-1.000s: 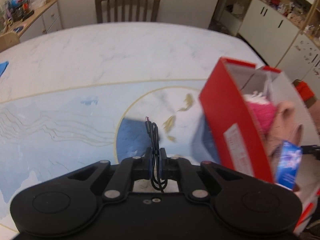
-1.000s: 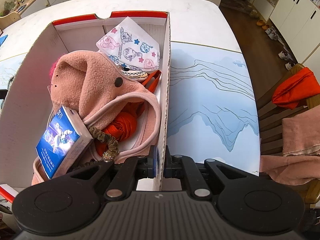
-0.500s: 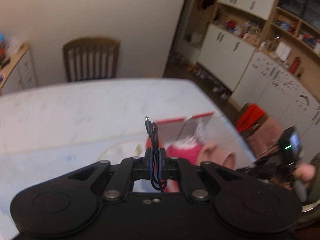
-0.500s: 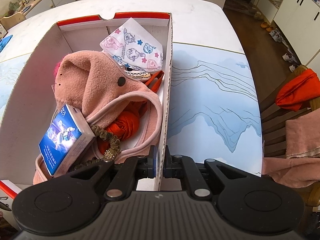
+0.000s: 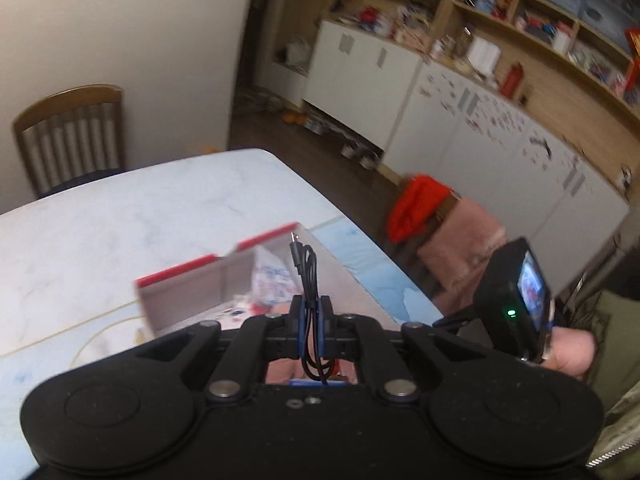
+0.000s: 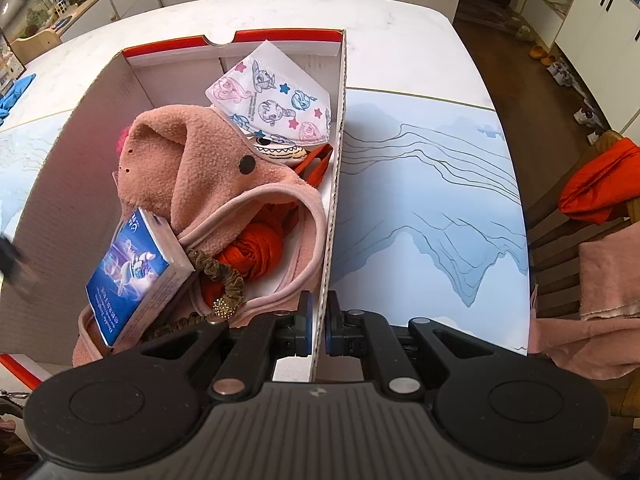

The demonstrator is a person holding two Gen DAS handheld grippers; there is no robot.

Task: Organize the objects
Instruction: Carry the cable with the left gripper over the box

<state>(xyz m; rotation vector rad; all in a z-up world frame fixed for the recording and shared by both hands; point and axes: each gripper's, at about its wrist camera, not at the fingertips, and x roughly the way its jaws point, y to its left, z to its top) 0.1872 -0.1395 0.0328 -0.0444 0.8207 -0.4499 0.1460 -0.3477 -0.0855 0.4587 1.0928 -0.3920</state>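
Left wrist view shows our left gripper (image 5: 311, 330) closed tight on a bundled black cable (image 5: 309, 276), with the little metal plug at its top end. We hold the cable about halfway along, so a loop hangs out near us and the plug end sticks out past the fingertips. Its long line runs the same way as the fingers, pointing away from us and up in this view, not lying flat. Under the fingertips we see the open box (image 5: 200, 280) with the red rim, sitting on the table (image 5: 120, 208). So we think the step in hand is carrying the cable over the box to drop it in. In the right wrist view our right gripper (image 6: 317, 326) is pinched shut on the thin right wall of the box (image 6: 334, 200), near the close corner, and it keeps the box steady. Inside the box we see a pink fleece hat (image 6: 208, 168), a blue packet (image 6: 134, 268), a printed face mask (image 6: 276, 100), a brown hair tie (image 6: 224, 280) and something made of orange cloth (image 6: 256, 248). For the next move we think we must bring the cable lower over a free spot, maybe the far left part of the box, tip the plug end down, and then open the fingers. The cable is bendy, so the loop may catch on a finger when we let go.
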